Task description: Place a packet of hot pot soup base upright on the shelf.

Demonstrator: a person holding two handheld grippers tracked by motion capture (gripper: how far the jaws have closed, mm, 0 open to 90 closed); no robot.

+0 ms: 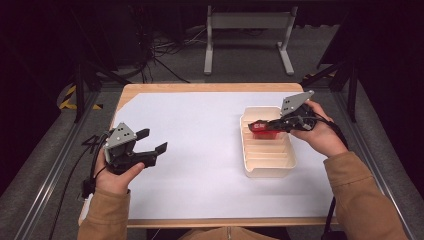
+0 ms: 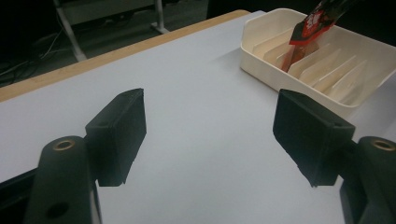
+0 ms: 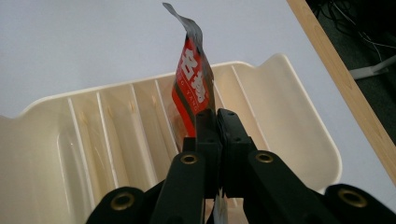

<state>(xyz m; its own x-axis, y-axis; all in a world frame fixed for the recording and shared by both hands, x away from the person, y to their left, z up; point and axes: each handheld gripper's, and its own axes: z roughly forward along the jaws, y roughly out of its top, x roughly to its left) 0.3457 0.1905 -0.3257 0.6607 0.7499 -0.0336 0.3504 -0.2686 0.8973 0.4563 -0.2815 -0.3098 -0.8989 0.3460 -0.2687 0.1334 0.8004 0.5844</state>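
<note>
A cream slotted tray (image 1: 270, 167) (image 2: 261, 70) (image 3: 303, 140) lies at the table's right side, with several thin dividers across it. My right gripper (image 1: 256, 125) (image 3: 217, 114) is shut on a red and black packet (image 1: 264, 131) (image 2: 312, 25) (image 3: 191, 79), held over the far slots of the tray with its lower end dipping between the dividers. At the left side of the table my left gripper (image 1: 153, 141) (image 2: 210, 135) hovers above the white sheet, open, with nothing between its jaws.
A white sheet (image 1: 200, 150) covers most of the wooden table (image 1: 200, 87). Beyond the far edge stand a grey metal frame (image 1: 247, 35) and loose cables (image 1: 170, 50) on the floor. Metal rails (image 1: 50, 165) run along both sides of the table.
</note>
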